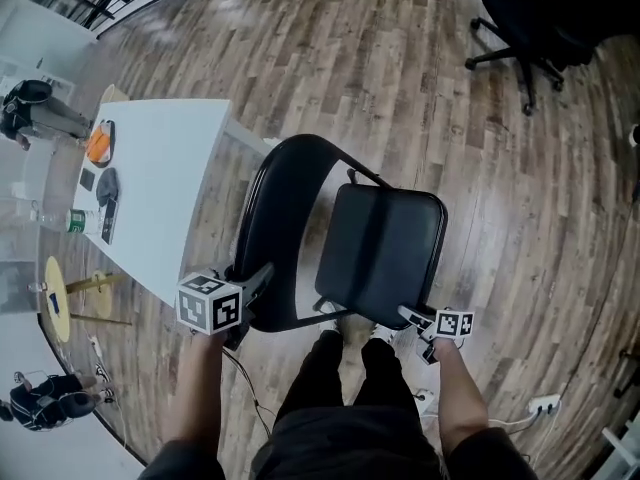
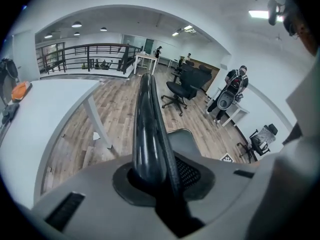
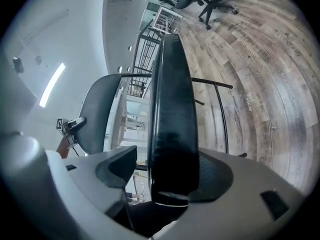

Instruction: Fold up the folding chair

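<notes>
A black folding chair stands on the wood floor just in front of my feet. Its curved backrest (image 1: pixel 285 228) is on the left and its padded seat (image 1: pixel 380 253) is tipped up on the right. My left gripper (image 1: pixel 250 283) is shut on the near edge of the backrest (image 2: pixel 147 129), which runs away between the jaws of the left gripper (image 2: pixel 160 176). My right gripper (image 1: pixel 410 318) is shut on the seat's near edge. In the right gripper view the seat (image 3: pixel 172 114) stands edge-on between the jaws of the right gripper (image 3: pixel 170 179), with the backrest (image 3: pixel 100 109) to its left.
A white table (image 1: pixel 160 178) with small items on it stands close on the chair's left. A black office chair (image 1: pixel 530 18) is at the far right. A power strip (image 1: pixel 540 405) lies on the floor at the lower right. The person's legs (image 1: pixel 345 368) are right behind the chair.
</notes>
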### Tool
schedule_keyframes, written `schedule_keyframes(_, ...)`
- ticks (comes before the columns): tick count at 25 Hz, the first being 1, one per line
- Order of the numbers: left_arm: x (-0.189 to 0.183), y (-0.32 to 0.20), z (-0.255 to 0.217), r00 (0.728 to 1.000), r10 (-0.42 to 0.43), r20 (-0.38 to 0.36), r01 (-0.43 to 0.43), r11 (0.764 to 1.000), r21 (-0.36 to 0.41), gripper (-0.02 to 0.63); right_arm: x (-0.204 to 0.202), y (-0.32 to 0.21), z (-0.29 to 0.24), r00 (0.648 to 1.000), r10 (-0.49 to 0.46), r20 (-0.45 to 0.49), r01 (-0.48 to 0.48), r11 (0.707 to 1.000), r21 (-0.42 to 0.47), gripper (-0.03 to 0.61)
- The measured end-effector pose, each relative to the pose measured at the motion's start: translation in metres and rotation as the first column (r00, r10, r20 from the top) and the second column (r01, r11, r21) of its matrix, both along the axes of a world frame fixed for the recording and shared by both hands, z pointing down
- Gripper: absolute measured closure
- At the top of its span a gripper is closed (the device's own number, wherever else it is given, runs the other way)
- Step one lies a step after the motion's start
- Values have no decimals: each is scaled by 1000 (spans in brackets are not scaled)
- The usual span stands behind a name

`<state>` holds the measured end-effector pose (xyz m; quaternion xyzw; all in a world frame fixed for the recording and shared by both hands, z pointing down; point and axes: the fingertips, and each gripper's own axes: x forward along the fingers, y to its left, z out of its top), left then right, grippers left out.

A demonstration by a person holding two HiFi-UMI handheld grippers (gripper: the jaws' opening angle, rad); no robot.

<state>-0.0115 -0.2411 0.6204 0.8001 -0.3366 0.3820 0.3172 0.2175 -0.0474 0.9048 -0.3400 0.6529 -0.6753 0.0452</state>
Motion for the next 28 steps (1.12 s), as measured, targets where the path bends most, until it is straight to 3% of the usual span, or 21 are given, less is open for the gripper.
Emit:
schedule_keyframes(9, -25, -3, -41, 1000, -28, 0, 28, 1000, -1, 538, -68, -25, -81, 998, -57, 21, 56, 997, 55, 247)
schedule_keyframes(16, -55, -14, -64, 999, -47, -17, 47, 999, -7, 538, -143, -56, -145, 984, -176, 29, 171, 977, 129, 249)
schedule_keyframes(28, -123, -39, -88, 997, -64, -43, 64, 998, -20, 537, -291, -118, -210, 972, -227, 55, 210, 953, 219, 249)
